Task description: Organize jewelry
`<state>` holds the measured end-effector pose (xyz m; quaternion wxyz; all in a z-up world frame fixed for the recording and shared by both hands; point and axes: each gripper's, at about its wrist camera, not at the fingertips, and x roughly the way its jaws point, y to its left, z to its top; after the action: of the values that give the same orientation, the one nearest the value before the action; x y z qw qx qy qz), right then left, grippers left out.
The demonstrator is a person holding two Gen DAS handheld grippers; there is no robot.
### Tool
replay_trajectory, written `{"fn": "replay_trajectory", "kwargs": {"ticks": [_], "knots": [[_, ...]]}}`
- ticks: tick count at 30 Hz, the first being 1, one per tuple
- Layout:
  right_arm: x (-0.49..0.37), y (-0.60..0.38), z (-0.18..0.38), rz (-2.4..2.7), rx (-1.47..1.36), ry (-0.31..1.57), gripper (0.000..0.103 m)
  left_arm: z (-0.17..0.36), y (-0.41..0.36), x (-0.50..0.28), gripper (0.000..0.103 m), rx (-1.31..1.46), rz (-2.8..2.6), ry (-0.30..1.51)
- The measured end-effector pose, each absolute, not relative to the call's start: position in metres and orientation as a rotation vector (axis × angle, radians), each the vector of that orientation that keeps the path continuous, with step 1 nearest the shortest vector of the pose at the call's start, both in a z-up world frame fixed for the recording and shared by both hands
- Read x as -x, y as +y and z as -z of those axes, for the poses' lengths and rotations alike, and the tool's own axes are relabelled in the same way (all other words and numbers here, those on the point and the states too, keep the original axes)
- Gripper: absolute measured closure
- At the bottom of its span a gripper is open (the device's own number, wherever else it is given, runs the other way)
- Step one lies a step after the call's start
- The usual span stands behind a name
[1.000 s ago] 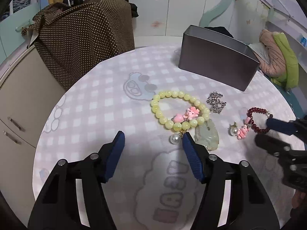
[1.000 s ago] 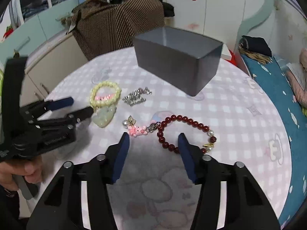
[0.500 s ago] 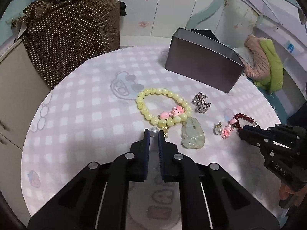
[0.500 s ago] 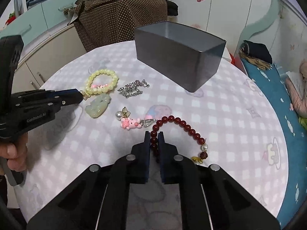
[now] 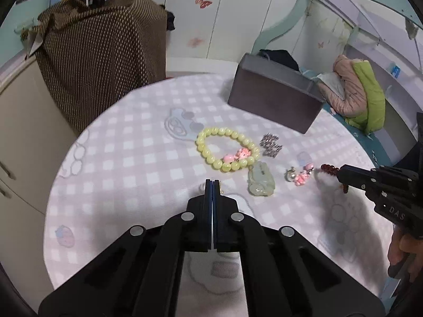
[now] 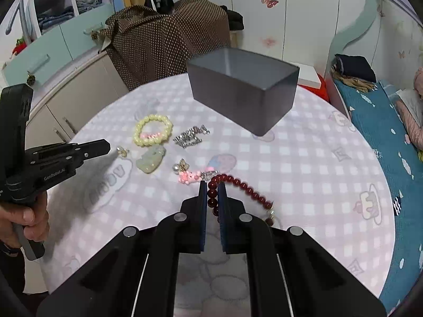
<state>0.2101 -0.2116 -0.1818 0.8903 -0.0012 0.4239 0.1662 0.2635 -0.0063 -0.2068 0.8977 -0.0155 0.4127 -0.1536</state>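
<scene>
**beadwatcher:** Right wrist view has the right gripper (image 6: 212, 194) pinched down on the dark red bead bracelet (image 6: 239, 189). Beads sit squeezed between the two fingers, the rest of the loop trails off to the right on the checked tablecloth (image 6: 304, 163). A little pink charm (image 6: 188, 177) lies just left of the fingertips, on the cloth.

**tabletop_tom:** And the left one?

**beadwatcher:** Left gripper (image 5: 212, 185) has its fingers pressed flat together, no gap at all. I can't tell whether anything is caught in there. In the right wrist view a small gold bit (image 6: 122, 151) sits just beyond its tip.

**tabletop_tom:** Where's the rest of the jewelry?

**beadwatcher:** All on the cloth, mid-table. Yellow bead bracelet (image 5: 227, 152) with pink charms on its near side, pale green jade pendant (image 5: 260, 183) just beside it toward the camera, silver chain piece (image 5: 271, 145) to its right. Grey open box (image 6: 244, 92) stands at the far side of the table, apart from everything. Brown dotted cover (image 5: 105, 52) is behind the table on the left.
</scene>
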Motion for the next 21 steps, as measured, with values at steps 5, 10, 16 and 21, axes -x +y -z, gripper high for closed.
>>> {"fn": "replay_trajectory", "kwargs": {"ticks": [5,10,16,21], "knots": [[-0.207,-0.212,0.173,-0.354,-0.001,0.865,0.096,0.197,-0.005,-0.257,0.103,0.015,0.323,0.826],[-0.206,-0.209,0.177,-0.363,0.002,0.882,0.096,0.217,-0.009,-0.266,0.094,-0.041,0.305,0.857],[-0.203,-0.207,0.181,-0.371,-0.001,0.895,0.096,0.227,-0.009,-0.274,0.058,-0.031,0.343,0.866],[-0.203,-0.206,0.18,-0.372,0.0,0.895,0.096,0.23,-0.011,-0.283,0.057,-0.032,0.366,0.888]]}}
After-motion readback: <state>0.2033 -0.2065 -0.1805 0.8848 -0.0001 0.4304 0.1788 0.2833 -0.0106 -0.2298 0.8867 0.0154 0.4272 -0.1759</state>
